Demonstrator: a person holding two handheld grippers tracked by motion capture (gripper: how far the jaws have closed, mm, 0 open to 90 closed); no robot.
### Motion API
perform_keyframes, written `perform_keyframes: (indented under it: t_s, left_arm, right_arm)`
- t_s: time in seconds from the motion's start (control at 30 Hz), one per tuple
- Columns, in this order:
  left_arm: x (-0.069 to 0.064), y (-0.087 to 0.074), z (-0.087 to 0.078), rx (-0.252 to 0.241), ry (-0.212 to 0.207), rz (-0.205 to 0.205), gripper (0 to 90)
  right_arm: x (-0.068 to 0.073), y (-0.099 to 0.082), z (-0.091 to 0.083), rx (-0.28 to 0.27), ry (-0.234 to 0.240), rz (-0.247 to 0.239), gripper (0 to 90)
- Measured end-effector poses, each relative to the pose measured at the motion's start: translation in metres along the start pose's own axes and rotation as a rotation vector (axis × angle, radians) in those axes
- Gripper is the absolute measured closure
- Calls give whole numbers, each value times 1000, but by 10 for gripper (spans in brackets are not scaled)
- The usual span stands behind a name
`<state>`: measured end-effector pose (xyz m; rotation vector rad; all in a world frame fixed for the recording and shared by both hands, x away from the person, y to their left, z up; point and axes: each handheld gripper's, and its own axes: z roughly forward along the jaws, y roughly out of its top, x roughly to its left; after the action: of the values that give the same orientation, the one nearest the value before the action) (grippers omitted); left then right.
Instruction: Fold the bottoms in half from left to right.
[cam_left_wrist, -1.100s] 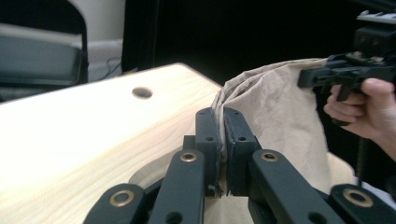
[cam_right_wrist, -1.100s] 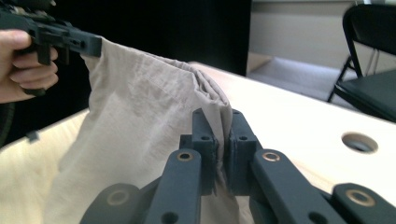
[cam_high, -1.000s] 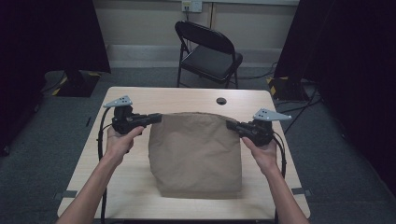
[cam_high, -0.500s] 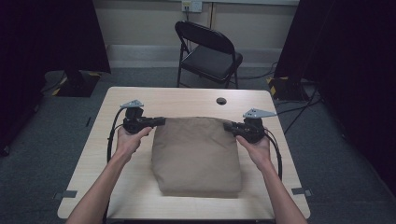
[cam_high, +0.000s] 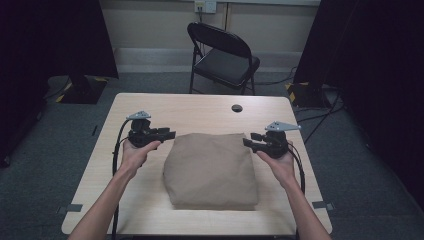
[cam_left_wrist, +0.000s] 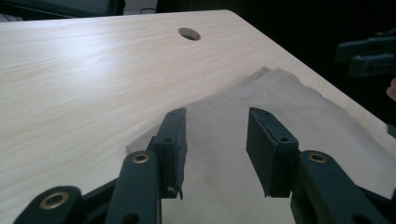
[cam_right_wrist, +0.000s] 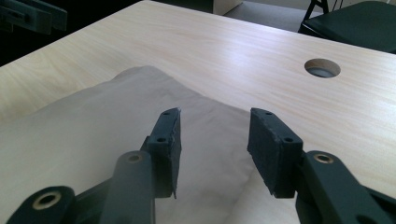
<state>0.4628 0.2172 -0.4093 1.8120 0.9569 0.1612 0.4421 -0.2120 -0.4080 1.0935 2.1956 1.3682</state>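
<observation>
1. From above, the folded tan cloth (cam_high: 211, 170) lies flat mid-table (cam_high: 200, 107), between my hands.
2. My left gripper (cam_left_wrist: 216, 140) has just opened, jaws apart over a cloth corner, seemingly not touching.
3. My right gripper (cam_right_wrist: 214, 140) likewise, empty.
4. Both forearms reach forward, grippers level, pointing inward.

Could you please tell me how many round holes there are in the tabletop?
1. The round hole sits near the table's far edge, beyond the folded tan cloth; it also shows in the left gripper view. The cloth may hide others.
</observation>
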Motion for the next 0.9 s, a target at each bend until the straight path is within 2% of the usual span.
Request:
perform_keyframes:
  t_s: [0.1,0.2,0.23,0.27,0.3,0.33,0.37,0.4,0.47,0.57,0.67,0.73,0.77,0.83,0.9]
  left_arm:
    - [-9,-2,-4,-1,-23,32,609]
    - [-18,-5,-6,2,-41,58,644]
    - [-21,-8,-8,-1,-52,63,664]
    - [-24,-11,-9,0,-85,71,700]
    - [-26,-13,-10,3,-101,81,759]
    - [-30,-17,-12,4,-118,90,779]
    - [-32,-20,-14,5,-131,88,798]
    - [-34,-21,-15,17,-131,95,816]
    - [-42,-26,-20,43,-133,128,835]
    - [-51,-36,-23,65,-140,148,816]
    - [-54,-46,-19,89,-145,140,778]
    - [-55,-52,-14,120,-143,149,758]
    - [-55,-54,-11,132,-150,150,757]
    - [-55,-58,-7,153,-147,150,748]
    - [-57,-63,-2,171,-156,150,740]
  right_arm:
    - [7,-3,-7,12,12,-15,579]
    - [14,-6,-13,17,53,-13,614]
    - [17,-8,-14,24,57,-26,634]
    - [21,-10,-15,34,58,-43,650]
    - [25,-13,-16,48,74,-54,662]
    - [29,-16,-16,60,70,-67,662]
    - [35,-20,-16,91,51,-106,657]
    - [38,-25,-15,111,71,-108,657]
    - [41,-33,-17,112,101,-88,663]
    - [42,-46,-19,112,137,-48,665]
    - [40,-58,-16,160,125,-45,655]
    - [36,-66,-13,181,123,-23,650]
    - [35,-69,-11,193,111,-28,646]
    - [34,-73,-8,224,94,-71,637]
    - [32,-79,-5,241,112,-40,628]
